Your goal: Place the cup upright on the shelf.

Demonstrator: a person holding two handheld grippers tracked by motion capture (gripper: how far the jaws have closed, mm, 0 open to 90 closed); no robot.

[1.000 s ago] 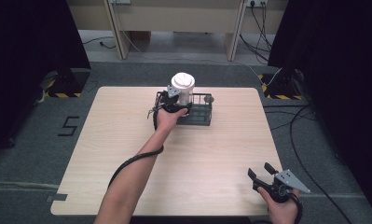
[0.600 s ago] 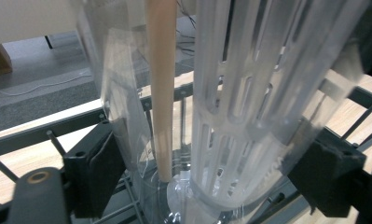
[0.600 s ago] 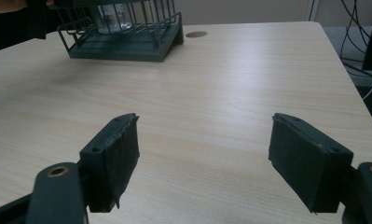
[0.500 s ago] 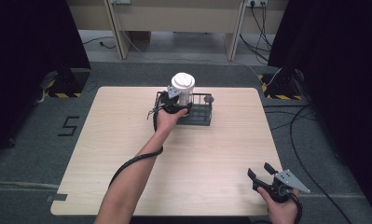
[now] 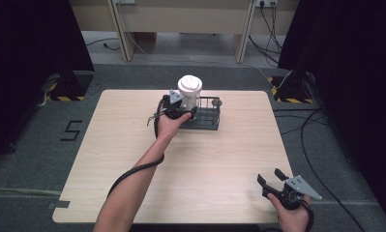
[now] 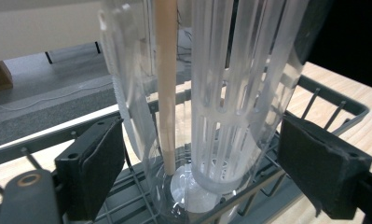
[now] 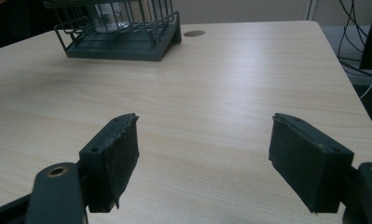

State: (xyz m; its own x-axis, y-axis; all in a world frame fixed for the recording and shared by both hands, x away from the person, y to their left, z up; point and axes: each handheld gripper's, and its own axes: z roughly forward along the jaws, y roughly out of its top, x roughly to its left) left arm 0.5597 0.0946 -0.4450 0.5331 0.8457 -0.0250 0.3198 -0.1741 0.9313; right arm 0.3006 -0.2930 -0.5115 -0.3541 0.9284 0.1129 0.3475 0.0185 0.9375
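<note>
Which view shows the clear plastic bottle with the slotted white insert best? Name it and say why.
The left gripper view: the clear plastic bottle stands close up between the open pads, its slotted white insert plain. The high view shows mainly its white lid above the dark wire rack. The right gripper view catches its base, far off behind rack bars.

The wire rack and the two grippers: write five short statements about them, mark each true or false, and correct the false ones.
1. The clear bottle with a white lid stands in the dark wire rack. True.
2. The rack sits at the near edge of the table. False: it sits toward the far edge.
3. The left gripper has its jaws apart on either side of the bottle. True.
4. The right gripper is shut on a cup. False: its jaws are open with nothing between them, over bare table.
5. The right gripper is at the rack. False: it is near the table's near right corner, well apart from it.
</note>
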